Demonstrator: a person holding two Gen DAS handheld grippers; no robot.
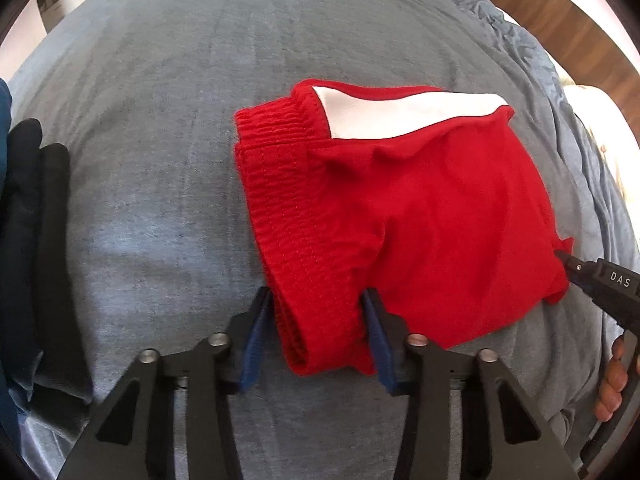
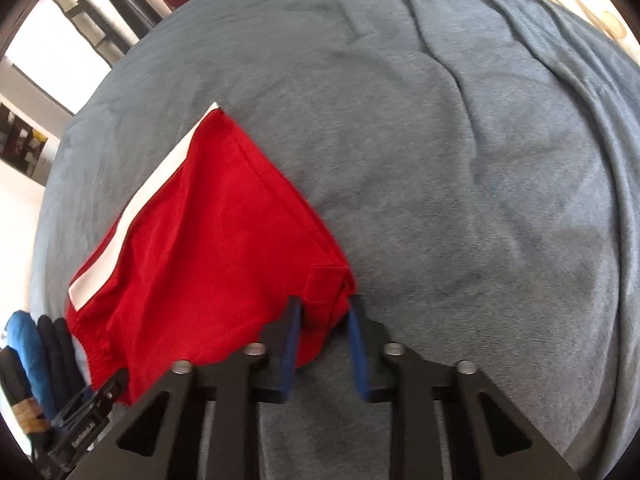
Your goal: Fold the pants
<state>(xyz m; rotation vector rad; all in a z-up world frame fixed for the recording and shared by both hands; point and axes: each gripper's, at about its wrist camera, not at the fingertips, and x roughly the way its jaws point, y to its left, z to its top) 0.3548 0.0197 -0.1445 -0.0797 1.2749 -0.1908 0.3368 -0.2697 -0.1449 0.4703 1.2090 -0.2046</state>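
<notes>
L gripper (image 1: 318, 302): jaws narrow, clamped on the elastic waistband (image 1: 288, 208) at the near corner of the red pants (image 1: 420, 208). R gripper (image 2: 325, 312): jaws narrower, pinching the near hem corner, fabric bunched btw the blue pads (image 2: 290, 344). Both point steeply down, side by side, each w/ a near corner. Pants lie on the grey-blue sheet (image 1: 160, 160), already doubled leg on leg, white stripe (image 1: 400, 114) at the far edge. Judgement: about halfway; left is prob. one more fold away from the person, then smoothing. Dark clothes (image 1: 36, 240) piled at left.
</notes>
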